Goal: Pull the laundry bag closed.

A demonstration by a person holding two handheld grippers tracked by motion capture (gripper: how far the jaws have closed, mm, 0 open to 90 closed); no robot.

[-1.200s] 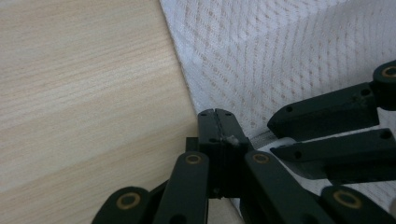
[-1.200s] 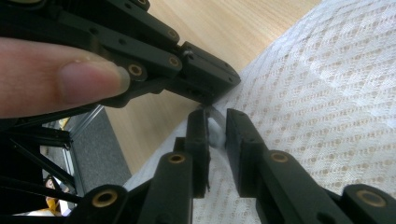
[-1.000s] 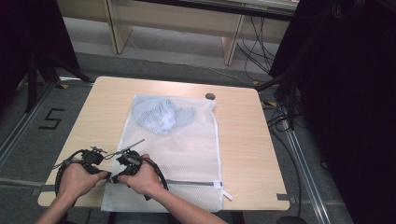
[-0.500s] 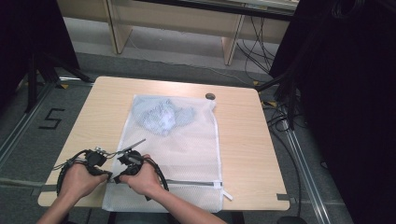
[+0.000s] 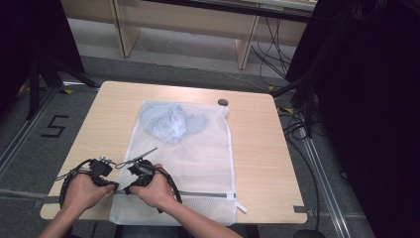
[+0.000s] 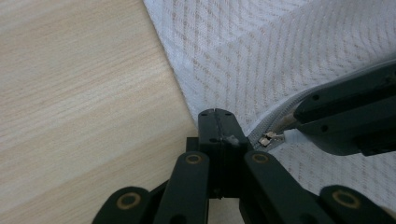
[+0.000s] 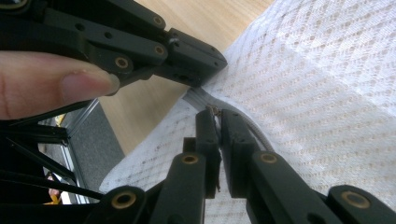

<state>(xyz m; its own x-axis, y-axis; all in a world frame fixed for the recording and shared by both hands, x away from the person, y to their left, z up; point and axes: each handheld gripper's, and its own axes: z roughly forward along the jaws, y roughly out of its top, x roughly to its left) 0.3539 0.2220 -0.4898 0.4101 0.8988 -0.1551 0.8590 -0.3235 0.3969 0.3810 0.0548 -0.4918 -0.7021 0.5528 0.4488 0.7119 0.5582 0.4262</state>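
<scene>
A white mesh laundry bag [image 5: 198, 153] lies flat on the wooden table [image 5: 104, 114], with a crumpled blue garment [image 5: 171, 124] inside its far end. A zipper [image 5: 208, 194] runs across the bag's near end. Both grippers meet at the zipper's left end. My left gripper [image 6: 215, 114] is shut on the bag's corner [image 6: 230, 138] beside the zipper; in the high view it sits at the bag's near-left edge [image 5: 114, 187]. My right gripper [image 7: 218, 114] is shut on the small metal zipper pull [image 6: 268, 137], right next to the left gripper's tips [image 7: 196, 56].
A small dark round object [image 5: 223, 102] rests near the table's far edge by the bag's far right corner. A white tab [image 5: 241, 206] sticks out at the zipper's right end. Bare wood runs along both sides of the bag. Cables [image 5: 297, 129] trail on the floor to the right.
</scene>
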